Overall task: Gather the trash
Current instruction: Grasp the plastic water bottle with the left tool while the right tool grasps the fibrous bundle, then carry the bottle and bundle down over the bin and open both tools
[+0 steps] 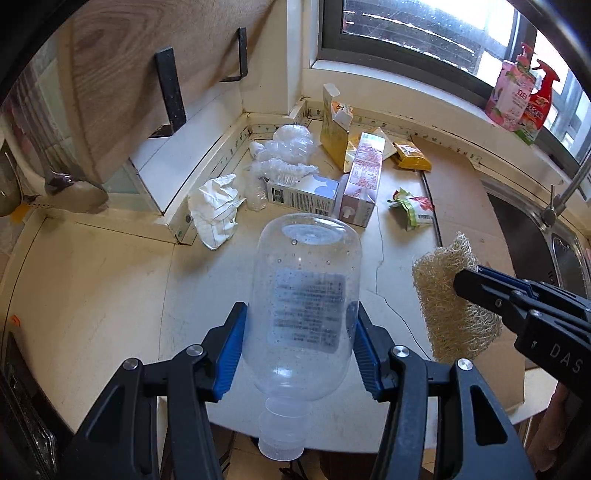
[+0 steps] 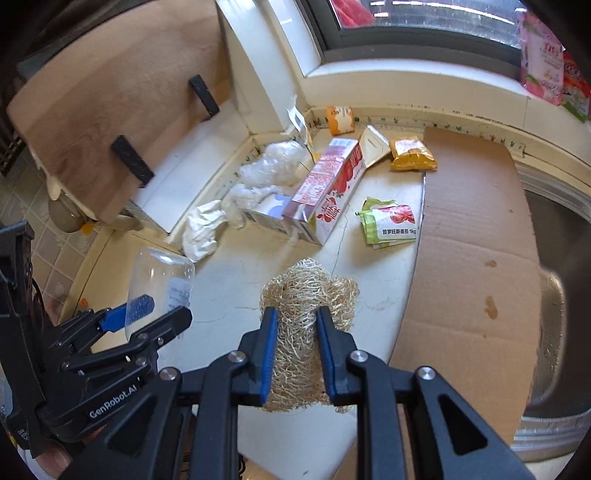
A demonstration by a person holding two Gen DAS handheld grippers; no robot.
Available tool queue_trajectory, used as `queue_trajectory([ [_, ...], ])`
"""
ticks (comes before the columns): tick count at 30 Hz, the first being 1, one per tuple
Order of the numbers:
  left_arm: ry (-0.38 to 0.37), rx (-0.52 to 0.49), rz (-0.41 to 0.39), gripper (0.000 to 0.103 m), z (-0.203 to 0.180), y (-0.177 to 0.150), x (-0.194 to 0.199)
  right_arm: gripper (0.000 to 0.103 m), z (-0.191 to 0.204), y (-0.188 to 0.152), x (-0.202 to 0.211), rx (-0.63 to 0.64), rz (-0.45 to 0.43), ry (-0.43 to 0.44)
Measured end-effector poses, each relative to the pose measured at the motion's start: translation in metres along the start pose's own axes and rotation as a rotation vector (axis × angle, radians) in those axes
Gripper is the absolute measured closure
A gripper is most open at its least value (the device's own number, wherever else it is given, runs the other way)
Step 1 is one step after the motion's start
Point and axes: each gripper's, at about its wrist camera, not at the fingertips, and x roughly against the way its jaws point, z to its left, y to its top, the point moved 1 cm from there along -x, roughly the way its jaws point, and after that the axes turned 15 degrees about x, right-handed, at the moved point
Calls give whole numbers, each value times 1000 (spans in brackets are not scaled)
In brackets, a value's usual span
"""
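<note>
Across the pale bench lies a cardboard sheet, with cartons, wrappers and crumpled plastic heaped near the window corner. Left tongs grip a clear plastic bottle, cap toward the camera, above the bench. Right tongs pinch a fibrous loofah, held clear of the bench.

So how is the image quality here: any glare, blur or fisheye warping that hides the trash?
Left wrist view: window blown out by daylight, strong barrel warping with dark corners, clear bottle sharp with its label blurry. Right wrist view: window equally bright, loofah crisp, countertop litter readable, edges curved, sink side shadowed and soft.
</note>
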Motion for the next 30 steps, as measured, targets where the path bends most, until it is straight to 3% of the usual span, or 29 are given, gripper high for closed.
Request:
queue_trajectory([
  [9,-58,-26,-11,50,32,-65,74,82,67,-54,61,-22,-44,-7],
  [16,-86,-36,2,50,63,-129,110,82,123,-117,85,-26,-16,-8],
  [25,-75,-19,104,50,101,-196,98,82,156,-175,71,-52,110,13],
  [30,-54,5,193,50,114,-222,63,82,156,-197,45,-59,182,25],
])
